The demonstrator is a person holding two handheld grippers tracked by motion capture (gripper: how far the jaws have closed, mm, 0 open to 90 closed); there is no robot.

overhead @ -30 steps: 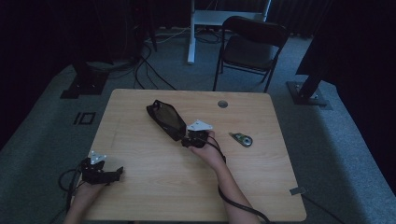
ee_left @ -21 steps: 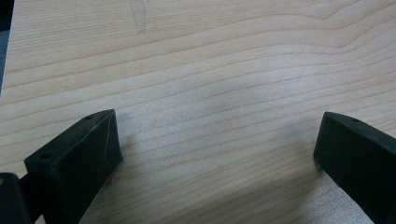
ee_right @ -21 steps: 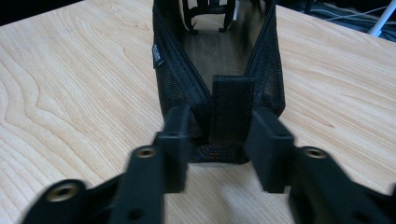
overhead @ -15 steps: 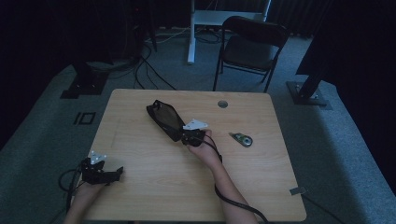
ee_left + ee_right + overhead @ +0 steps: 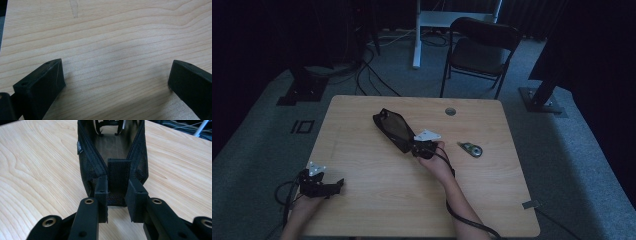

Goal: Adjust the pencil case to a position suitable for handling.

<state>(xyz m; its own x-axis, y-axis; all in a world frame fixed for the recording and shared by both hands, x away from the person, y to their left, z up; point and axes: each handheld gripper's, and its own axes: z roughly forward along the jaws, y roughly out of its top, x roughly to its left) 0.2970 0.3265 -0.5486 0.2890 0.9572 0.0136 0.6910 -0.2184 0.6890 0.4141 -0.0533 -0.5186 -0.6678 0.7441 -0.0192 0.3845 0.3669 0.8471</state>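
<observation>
Right gripper [image 5: 117, 195]: jaws closed on near-end tab of black mesh pouch [image 5: 393, 127], mid-table, long axis running directly away. Left gripper [image 5: 319, 182]: open, empty, at near-left table [image 5: 492, 200] edge, well apart from pouch.

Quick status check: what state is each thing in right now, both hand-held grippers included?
Black mesh pouch: unzipped, lying open on the table.
Pouch's end tab: between right jaws.
Right hand-held gripper: closing on the tab.
Left hand-held gripper: open, empty.
Tape dispenser: lying untouched.
</observation>
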